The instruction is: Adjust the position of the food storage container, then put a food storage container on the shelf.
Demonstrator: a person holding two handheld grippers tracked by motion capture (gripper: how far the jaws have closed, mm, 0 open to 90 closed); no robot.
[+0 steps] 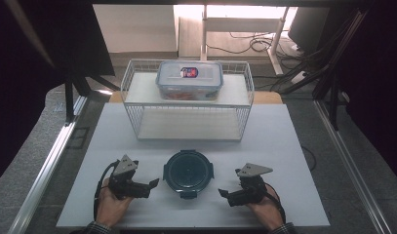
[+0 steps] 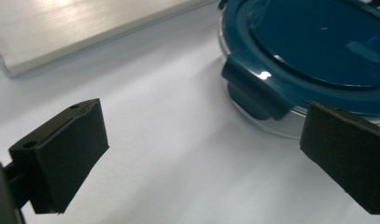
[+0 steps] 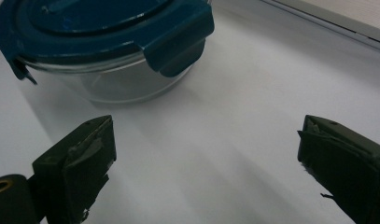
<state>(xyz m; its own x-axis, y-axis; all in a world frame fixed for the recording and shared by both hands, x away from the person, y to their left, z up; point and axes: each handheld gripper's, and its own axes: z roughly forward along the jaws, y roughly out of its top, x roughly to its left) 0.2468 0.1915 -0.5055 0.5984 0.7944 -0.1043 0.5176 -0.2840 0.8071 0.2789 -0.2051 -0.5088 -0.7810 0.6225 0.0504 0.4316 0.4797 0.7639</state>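
Flanking the bowl [image 1: 188, 170], both grippers rest on the table [image 1: 293, 146] with jaws spread wide and nothing between them. Left gripper [image 1: 154, 184] sits at the bowl's 9 o'clock, right gripper [image 1: 224, 194] at about 4 o'clock, both near it but not touching. Bowl is at table centre near the front edge, just at 6 o'clock of the wire rack [image 1: 188, 100], which carries a lidded box [image 1: 189, 79] on its upper shelf.

Bowl is a round clear glass body [image 3: 122, 79] with a dark teal snap lid [image 2: 318, 46]; clip tabs [image 2: 253, 91] are folded down at the sides, so the lid looks latched. My read: rigid, fairly heavy for its size, and breakable if dropped or knocked on the rack. The glass wall is smooth and curved, so likely slippery for flat pads. The lid rim and tabs are plastic with edges, so they offer better purchase. Best hold is probably two-handed, pinching opposite sides at the rim under the lid lip at 3 and 9 o'clock, kept level. Lifting by a single tab risks popping it open. Contents cannot be made out.
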